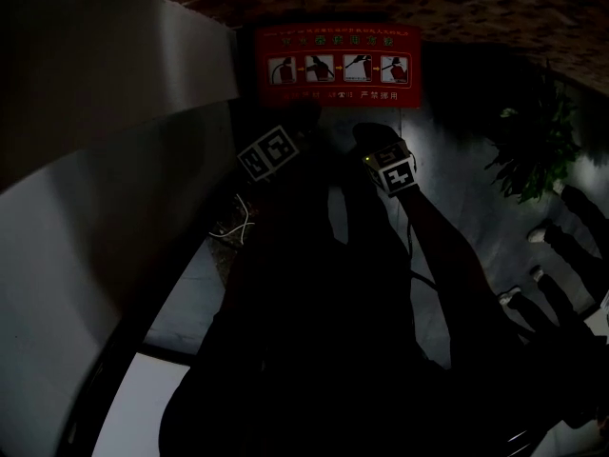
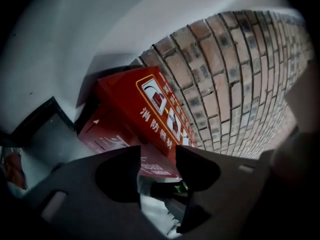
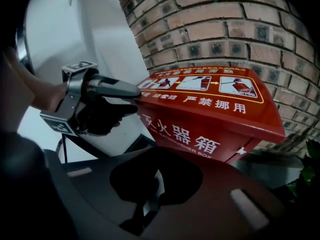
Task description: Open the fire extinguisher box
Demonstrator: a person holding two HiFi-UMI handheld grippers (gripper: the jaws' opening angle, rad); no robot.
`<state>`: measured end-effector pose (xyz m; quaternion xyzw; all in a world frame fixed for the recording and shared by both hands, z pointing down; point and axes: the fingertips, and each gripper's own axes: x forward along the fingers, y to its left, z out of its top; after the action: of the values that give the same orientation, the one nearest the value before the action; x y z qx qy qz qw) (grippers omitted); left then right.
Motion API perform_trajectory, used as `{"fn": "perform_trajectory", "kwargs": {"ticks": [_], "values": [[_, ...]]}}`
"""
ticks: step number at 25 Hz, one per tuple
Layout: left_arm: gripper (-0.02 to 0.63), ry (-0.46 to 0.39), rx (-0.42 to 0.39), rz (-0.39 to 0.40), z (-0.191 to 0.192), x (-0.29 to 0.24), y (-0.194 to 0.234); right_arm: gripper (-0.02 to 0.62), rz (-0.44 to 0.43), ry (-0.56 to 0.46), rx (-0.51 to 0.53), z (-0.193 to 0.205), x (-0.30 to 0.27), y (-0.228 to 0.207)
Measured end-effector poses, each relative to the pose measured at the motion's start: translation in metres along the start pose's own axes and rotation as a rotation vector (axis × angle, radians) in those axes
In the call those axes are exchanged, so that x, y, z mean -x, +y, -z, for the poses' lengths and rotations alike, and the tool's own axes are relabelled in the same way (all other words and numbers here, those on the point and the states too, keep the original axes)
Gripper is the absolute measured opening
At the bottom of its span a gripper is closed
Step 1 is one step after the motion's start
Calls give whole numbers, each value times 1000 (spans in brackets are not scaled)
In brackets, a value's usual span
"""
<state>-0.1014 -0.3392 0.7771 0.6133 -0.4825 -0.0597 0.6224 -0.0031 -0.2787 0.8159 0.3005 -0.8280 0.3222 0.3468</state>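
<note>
The fire extinguisher box [image 3: 210, 119] is sitting closed just ahead of both claws. The left claw [image 2: 157, 154] is gaping, empty. The right claw [image 3: 155, 170] is staying closed on nothing.

Advised: catching the lid's front lip squarely and lifting evenly.

Only the right gripper view is showing the left claw at the lid's corner.
</note>
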Motion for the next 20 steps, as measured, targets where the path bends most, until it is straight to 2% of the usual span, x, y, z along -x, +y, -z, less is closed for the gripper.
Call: {"fn": "perform_trajectory", "kwargs": {"ticks": [4, 9, 13, 16, 20], "values": [[213, -7, 46, 54, -7, -1, -4, -6, 56, 13, -5, -4, -1, -15], [213, -37, 165, 138, -11, 3, -6, -8, 79, 10, -30, -6, -10, -24], [212, -22, 164, 180, -13, 7, -12, -8, 75, -5, -81, -4, -18, -34], [213, -23, 145, 205, -16, 14, -20, -9, 102, 7, -96, -5, -17, -42], [212, -2, 114, 206, -18, 21, -27, -12, 148, -45, -128, -22, -14, -58]]}}
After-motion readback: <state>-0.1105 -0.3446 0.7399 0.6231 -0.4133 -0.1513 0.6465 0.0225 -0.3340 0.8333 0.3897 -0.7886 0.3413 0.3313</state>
